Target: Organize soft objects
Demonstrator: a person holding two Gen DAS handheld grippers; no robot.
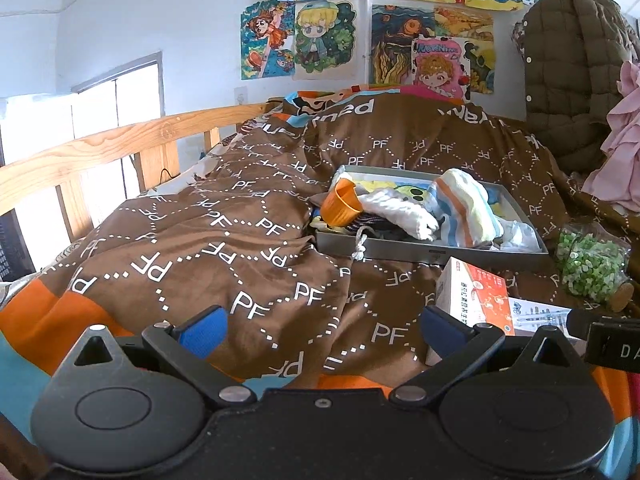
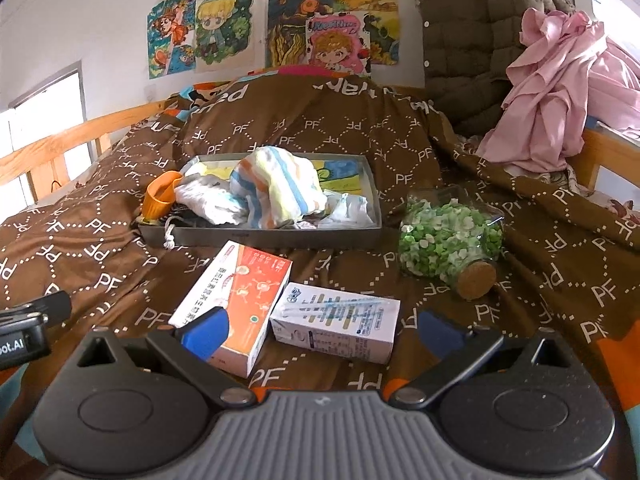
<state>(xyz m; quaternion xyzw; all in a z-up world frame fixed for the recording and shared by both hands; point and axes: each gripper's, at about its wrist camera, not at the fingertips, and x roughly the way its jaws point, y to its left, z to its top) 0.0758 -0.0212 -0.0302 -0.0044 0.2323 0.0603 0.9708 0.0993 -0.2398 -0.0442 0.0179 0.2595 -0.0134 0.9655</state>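
Left gripper (image 1: 324,330) is hovering low over the brown quilt (image 1: 224,240), its blue-padded fingers (image 1: 204,330) spread wide with nothing between them. Right gripper (image 2: 326,330) is likewise standing wide and empty, its fingers framing two cartons lying on the quilt: an orange box (image 2: 236,300) partly behind the left finger and a white box (image 2: 336,326) just beside it. Beyond both grippers, well apart from either, a grey tray (image 2: 276,236) is sitting on the quilt; in the left view the tray (image 1: 432,250) is lying ahead and to the right of the open jaws. The soft things are lying heaped inside it: a striped towel (image 2: 280,188) draped over a white cloth (image 2: 208,200), with an orange cup (image 2: 160,196) tilting at the tray's left end and a drawstring hanging over the near wall. A corked jar (image 2: 448,236) of green pieces is lying on its side just right of the tray. A pink garment (image 2: 556,92) and an olive jacket (image 2: 472,40) are piling up at the bed's far right.
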